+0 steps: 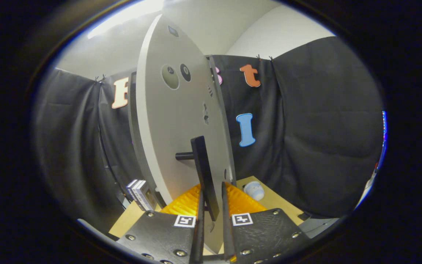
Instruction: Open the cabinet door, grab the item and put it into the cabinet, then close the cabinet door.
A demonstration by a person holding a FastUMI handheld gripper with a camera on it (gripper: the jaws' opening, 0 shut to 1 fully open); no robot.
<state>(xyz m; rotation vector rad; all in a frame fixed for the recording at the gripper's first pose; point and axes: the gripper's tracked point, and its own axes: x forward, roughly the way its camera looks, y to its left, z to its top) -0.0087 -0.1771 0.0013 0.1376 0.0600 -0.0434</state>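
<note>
Gripper (211,205) clamped on the cabinet door's handle (204,176).

Both fingers squeeze the dark handle bar near its lower end, pointing level at the pale door (176,121). Right of the door, on the table (273,200), lies the small white item (254,190).

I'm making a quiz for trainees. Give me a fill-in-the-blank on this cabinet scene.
1. The hand-held gripper has its fingers on either side of the door's black ____.
2. The grey cabinet door stands ____.
3. The small white item lies on the ____, beyond the fingers.

Missing words: handle; open; table
</note>
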